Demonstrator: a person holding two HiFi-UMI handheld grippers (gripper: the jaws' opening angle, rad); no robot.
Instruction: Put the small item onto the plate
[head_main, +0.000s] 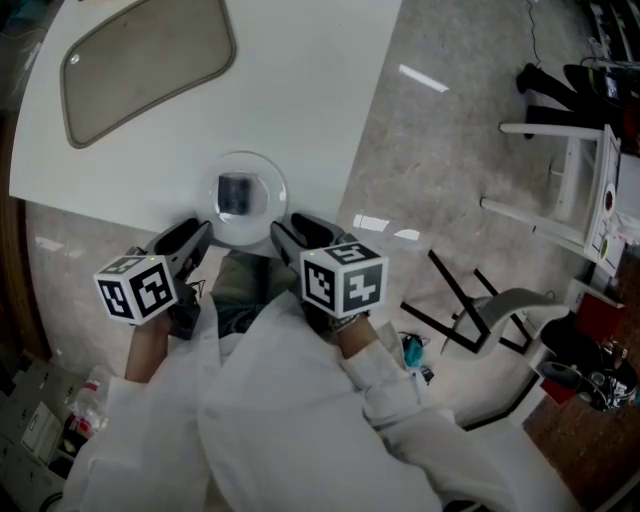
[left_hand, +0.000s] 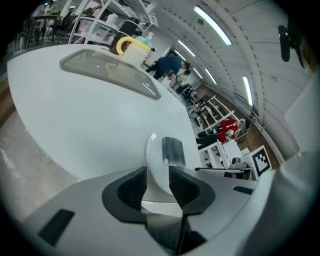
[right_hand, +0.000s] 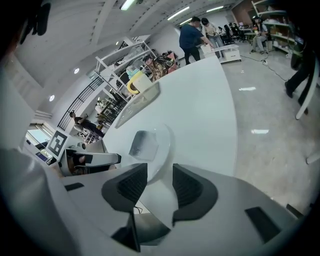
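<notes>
A small dark grey square item (head_main: 235, 192) lies in the middle of a clear round plate (head_main: 272, 195) near the front edge of the white table (head_main: 300, 90). My left gripper (head_main: 200, 238) stands open just short of the plate's near left rim. My right gripper (head_main: 283, 232) stands open at the near right rim. In the left gripper view the item (left_hand: 173, 150) rests on the plate (left_hand: 153, 159) beyond the open left gripper (left_hand: 158, 186). In the right gripper view the item (right_hand: 144, 145) and plate (right_hand: 165, 142) lie past the open right gripper (right_hand: 160, 184). Nothing is between either pair of jaws.
An oval grey tray (head_main: 145, 60) sits at the table's far left. The table's right edge drops to a grey floor with a white frame (head_main: 560, 170) and a black stand (head_main: 465, 305). People stand far off (right_hand: 191, 37).
</notes>
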